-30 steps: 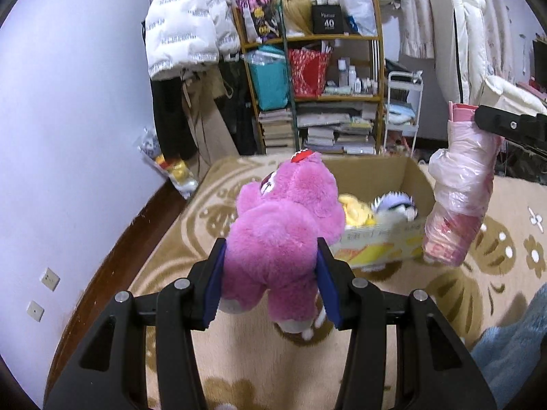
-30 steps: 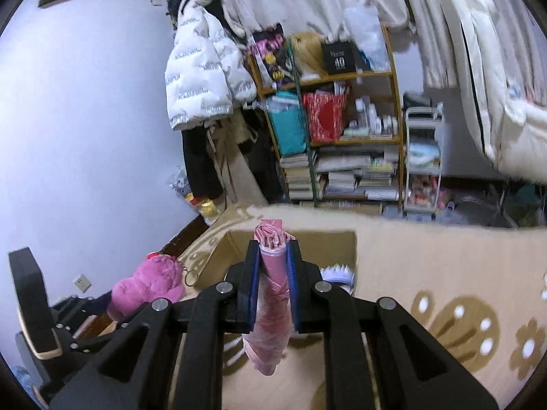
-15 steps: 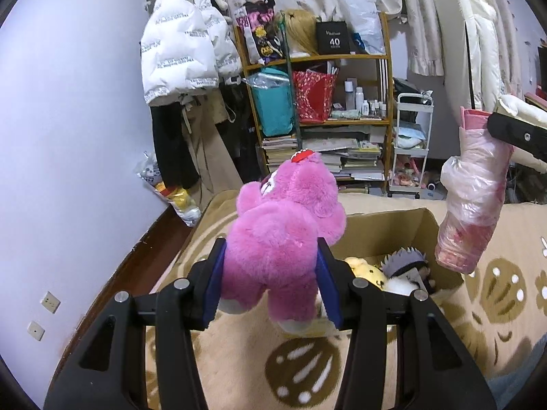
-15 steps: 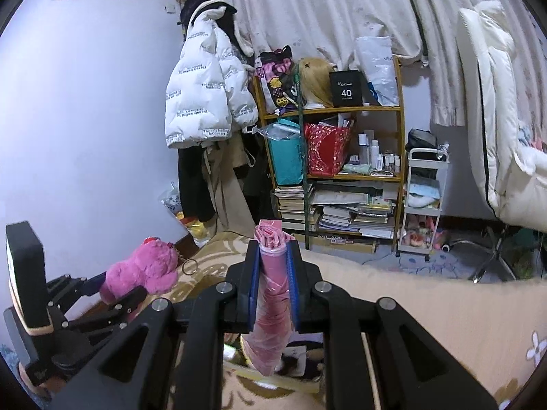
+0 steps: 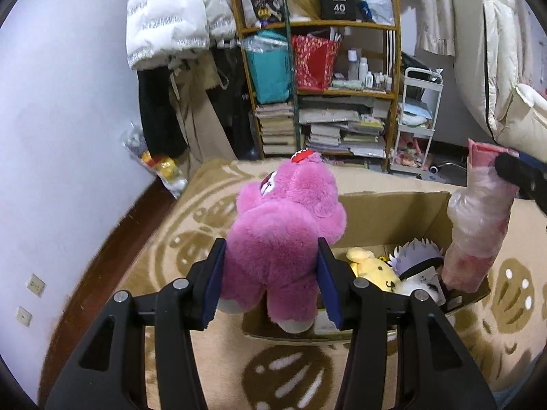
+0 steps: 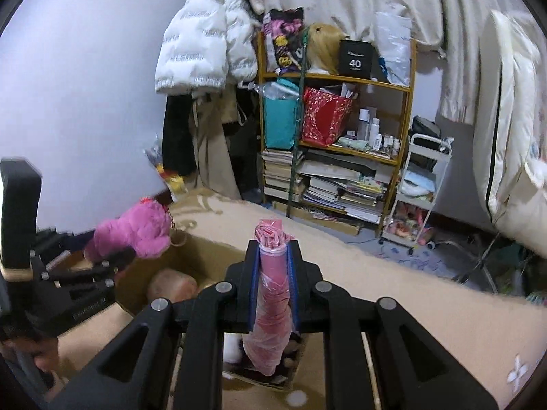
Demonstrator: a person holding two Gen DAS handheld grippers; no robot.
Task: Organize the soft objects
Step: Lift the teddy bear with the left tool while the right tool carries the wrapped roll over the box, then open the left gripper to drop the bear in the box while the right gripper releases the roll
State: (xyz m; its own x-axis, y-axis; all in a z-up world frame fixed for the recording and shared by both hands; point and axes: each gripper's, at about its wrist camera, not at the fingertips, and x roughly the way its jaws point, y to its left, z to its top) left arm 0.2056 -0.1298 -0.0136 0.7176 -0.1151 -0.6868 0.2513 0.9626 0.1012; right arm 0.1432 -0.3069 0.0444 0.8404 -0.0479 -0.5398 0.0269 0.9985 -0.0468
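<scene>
I see a fuzzy magenta plush toy (image 5: 283, 235) held up over the near edge of the open cardboard box (image 5: 386, 212) on the rug. A pink plastic-wrapped bundle (image 5: 478, 225) hangs upright over the box's right end. Inside I spot a yellow plush (image 5: 372, 268) beside a spiky pale-lilac plush (image 5: 415, 256).

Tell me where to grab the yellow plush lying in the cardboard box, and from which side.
Grip the yellow plush across its rounded body, coming straight down from above: the cardboard box walls block side approaches, and the spiky-haired plush crowds its right side.
</scene>
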